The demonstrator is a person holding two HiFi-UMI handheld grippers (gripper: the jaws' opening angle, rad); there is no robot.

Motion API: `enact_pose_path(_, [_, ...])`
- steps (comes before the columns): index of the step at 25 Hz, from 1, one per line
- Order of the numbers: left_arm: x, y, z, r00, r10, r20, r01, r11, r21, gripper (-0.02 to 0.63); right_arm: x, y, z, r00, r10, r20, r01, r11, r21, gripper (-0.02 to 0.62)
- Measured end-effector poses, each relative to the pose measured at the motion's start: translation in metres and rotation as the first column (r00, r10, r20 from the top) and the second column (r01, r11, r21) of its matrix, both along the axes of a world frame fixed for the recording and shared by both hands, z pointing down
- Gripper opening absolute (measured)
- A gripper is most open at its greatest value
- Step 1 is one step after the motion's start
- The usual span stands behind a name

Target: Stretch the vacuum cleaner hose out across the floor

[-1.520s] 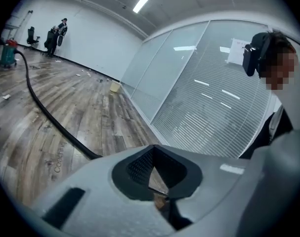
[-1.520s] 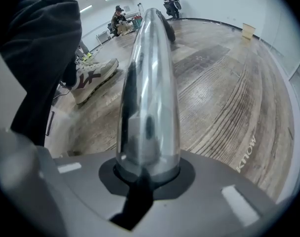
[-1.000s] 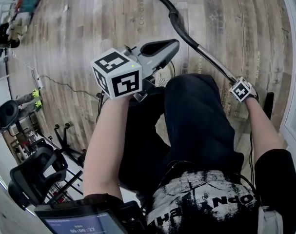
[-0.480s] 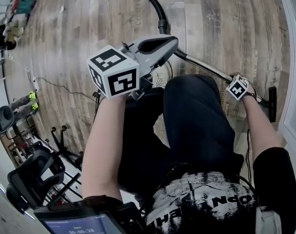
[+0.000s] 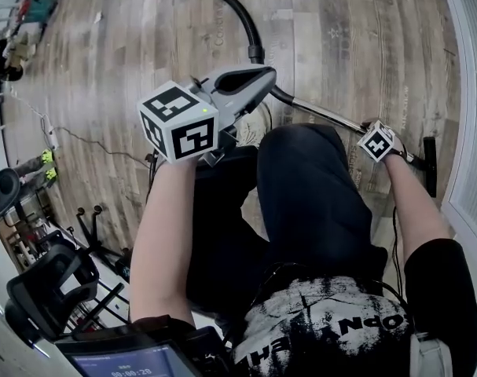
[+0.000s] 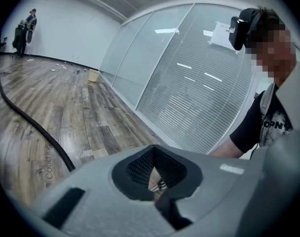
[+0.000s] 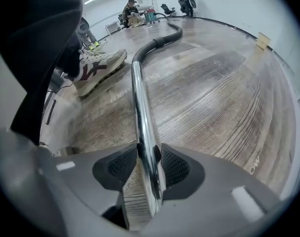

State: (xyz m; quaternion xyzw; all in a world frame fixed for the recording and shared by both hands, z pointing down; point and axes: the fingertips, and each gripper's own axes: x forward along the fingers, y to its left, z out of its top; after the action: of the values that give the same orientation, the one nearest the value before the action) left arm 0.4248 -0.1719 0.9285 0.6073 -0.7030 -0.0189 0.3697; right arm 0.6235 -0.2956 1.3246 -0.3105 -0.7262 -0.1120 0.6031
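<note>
Wood-plank floor (image 5: 144, 38), blind-covered glass wall (image 6: 189, 88).

Black short-sleeved T-shirt (image 5: 326, 330) with white lettering, dark trousers (image 5: 317, 203), white sneaker (image 7: 98, 65) with maroon stripes.

Left gripper (image 6: 153, 169) shut, right (image 7: 149, 164) newly open

"Coaching" is printed along a floor (image 6: 50, 160) plank, down to the left of the left tongs (image 6: 157, 180). To their right, the shirt (image 6: 274, 126) front reads "OPN", the remaining letters too unclear.
</note>
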Motion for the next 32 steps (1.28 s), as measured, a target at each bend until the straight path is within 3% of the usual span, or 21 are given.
enact_pose_path(4, [-0.002,0.001,0.003,1.0,0.003,0.011,-0.002,1.0,-0.015,-0.002,-0.002,0.003,-0.005,1.0,-0.012,-0.029,0.012,1.0,-0.011,0.117])
enact_pose_path(7, [-0.006,-0.004,0.004,1.0,0.0,0.016,0.0,1.0,-0.013,-0.002,-0.011,0.003,-0.01,1.0,-0.006,-0.018,0.005,1.0,-0.022,0.008])
enact_pose_path(12, [-0.018,-0.003,0.006,1.0,0.016,0.023,-0.015,1.0,-0.023,-0.002,-0.012,0.001,-0.011,0.997,-0.008,-0.072,0.007,1.0,-0.009,0.006])
enact_pose_path(15, [-0.03,0.002,0.005,1.0,0.02,0.023,-0.02,1.0,-0.021,-0.002,-0.002,0.013,-0.012,0.987,0.017,-0.158,-0.025,0.998,-0.05,0.006])
enact_pose_path(19, [-0.053,0.01,0.011,0.998,0.046,0.033,-0.044,0.998,-0.038,-0.002,-0.027,0.015,-0.015,0.993,0.004,-0.115,-0.006,1.0,-0.021,0.006])
enact_pose_path(23, [-0.092,0.018,0.018,0.994,0.088,0.069,-0.083,0.995,-0.063,-0.002,-0.046,0.029,-0.027,0.983,0.063,-0.175,-0.075,0.995,-0.062,0.006])
enact_pose_path(27, [-0.143,0.007,-0.01,0.995,0.063,0.08,-0.064,0.998,0.011,-0.002,-0.084,0.021,-0.08,0.971,0.155,-0.181,-0.164,0.986,-0.036,0.006])
enact_pose_path(32, [-0.186,0.031,-0.09,0.993,-0.08,0.084,0.075,0.996,0.055,0.0,-0.148,0.004,-0.228,0.973,0.219,-0.07,-0.218,0.976,0.027,0.006])
